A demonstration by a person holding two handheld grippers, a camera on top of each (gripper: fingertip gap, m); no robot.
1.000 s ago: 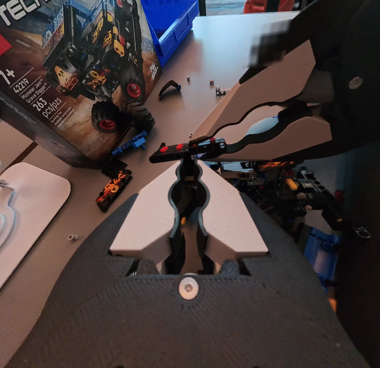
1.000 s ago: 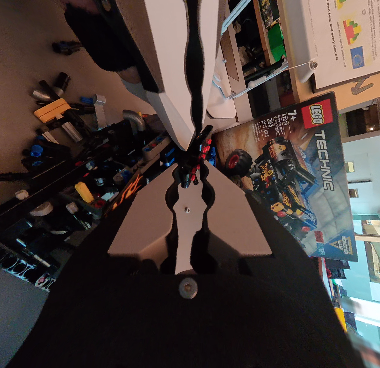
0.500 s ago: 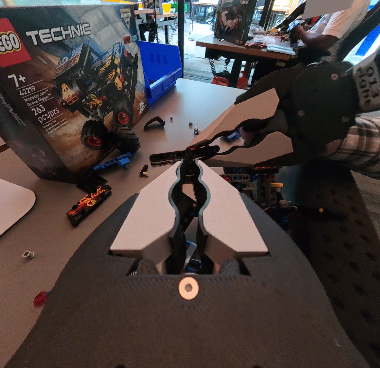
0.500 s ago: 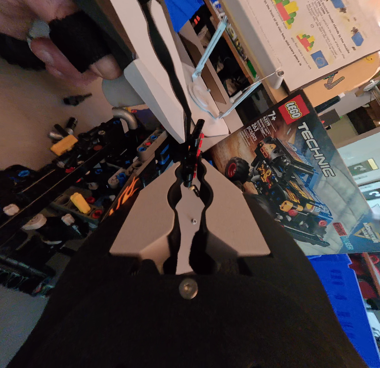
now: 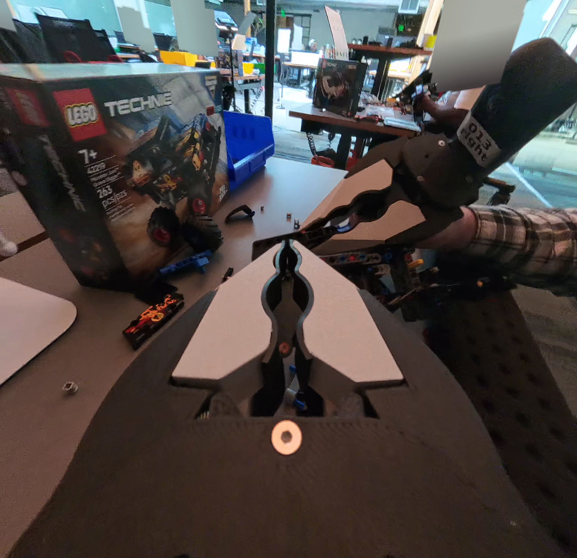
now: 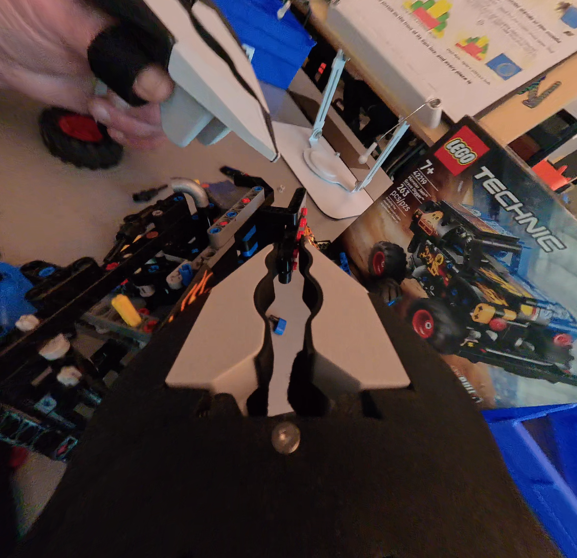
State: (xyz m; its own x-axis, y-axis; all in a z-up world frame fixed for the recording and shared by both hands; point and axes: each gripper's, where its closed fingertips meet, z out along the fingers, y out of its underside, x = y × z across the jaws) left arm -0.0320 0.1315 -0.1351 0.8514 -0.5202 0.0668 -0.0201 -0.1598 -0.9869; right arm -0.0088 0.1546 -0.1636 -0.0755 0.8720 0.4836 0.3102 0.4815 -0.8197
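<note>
Left wrist view, two grippers, left gripper [image 5: 288, 243] fingers closed, right gripper [image 6: 288, 250] fingers pinching one black beam [image 6: 292, 235].

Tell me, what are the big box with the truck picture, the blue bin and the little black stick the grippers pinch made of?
The box looks like glossy printed cardboard: flat faces, folded edges, light sheen. The blue bin looks like moulded hard plastic, smooth and evenly coloured. The black beam, pinched in the right gripper, seems shiny rigid plastic with red pegs. In the left wrist view the left gripper is at it too.
</note>
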